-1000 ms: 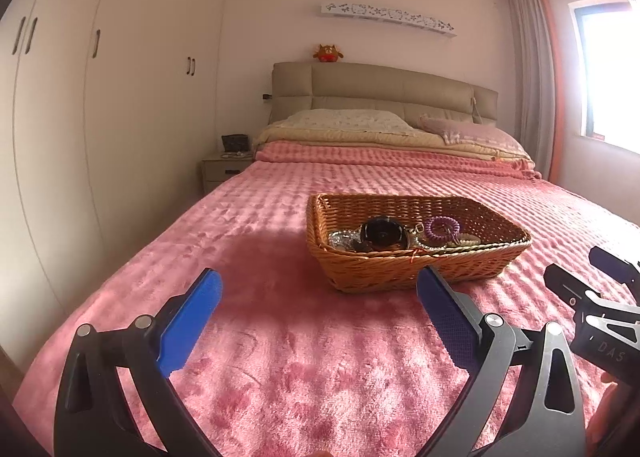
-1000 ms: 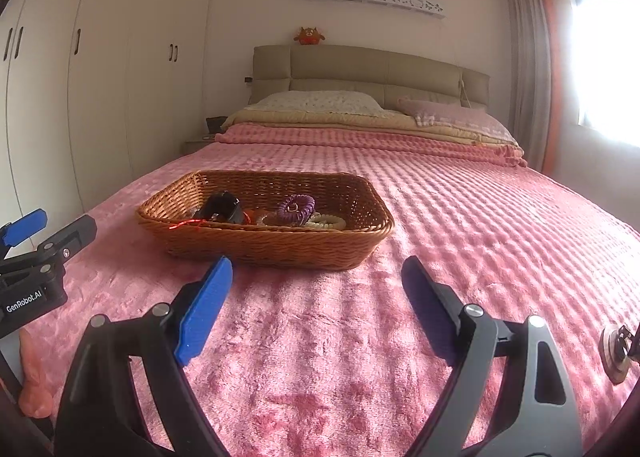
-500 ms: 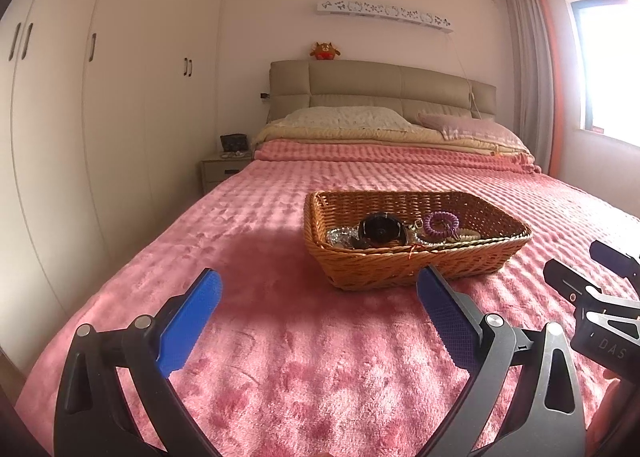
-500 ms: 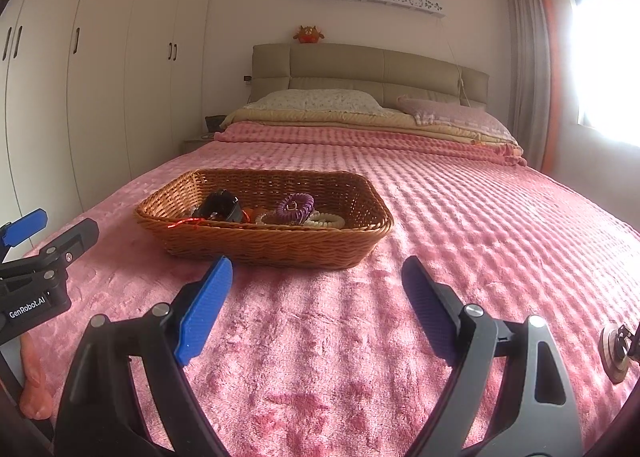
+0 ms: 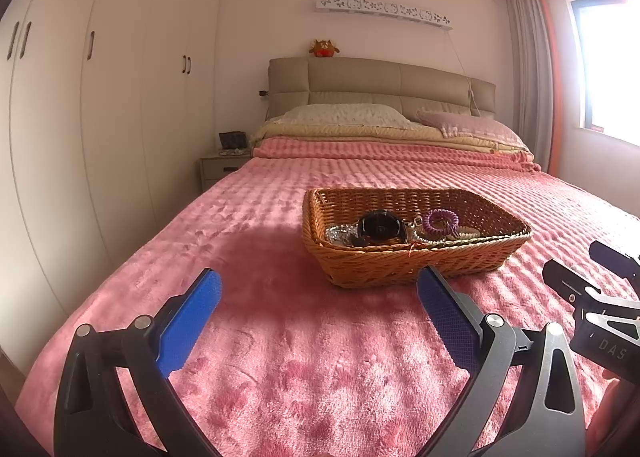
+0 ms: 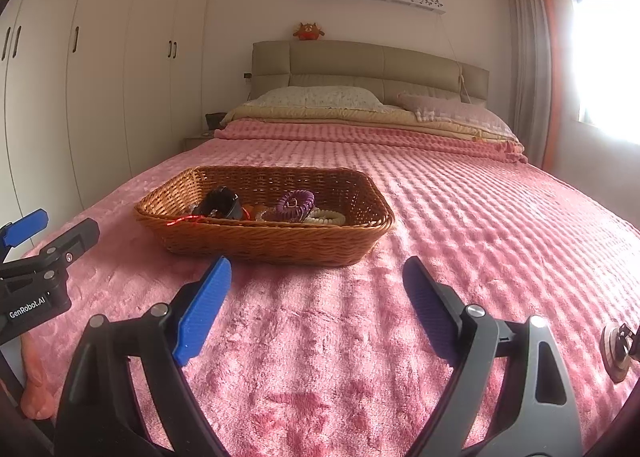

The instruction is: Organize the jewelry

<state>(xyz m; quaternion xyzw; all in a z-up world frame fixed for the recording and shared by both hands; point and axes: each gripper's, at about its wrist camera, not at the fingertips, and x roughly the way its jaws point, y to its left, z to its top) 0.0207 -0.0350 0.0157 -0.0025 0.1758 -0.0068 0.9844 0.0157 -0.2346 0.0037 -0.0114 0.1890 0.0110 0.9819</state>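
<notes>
Pink quilted bed (image 5: 320,337), with one wicker basket (image 5: 416,261) resting mid-blanket. Inside it, tangled together: one black watch (image 5: 380,227), one purple coil bracelet (image 5: 441,220), one cream beaded strand (image 6: 328,215), a red thread (image 6: 182,221) over the front rim, something silvery at the left end. Two grippers over the blanket short of the basket, left gripper (image 5: 318,307) and right gripper (image 6: 316,299), both spread wide, grasping nothing.

You have one wicker basket (image 5: 416,265) on one bed (image 5: 320,357). Inside it lie one black watch (image 5: 380,227), one purple coil band (image 5: 441,221) and one pale bead bracelet (image 6: 328,215). Two pillows (image 5: 348,115) sit behind.
</notes>
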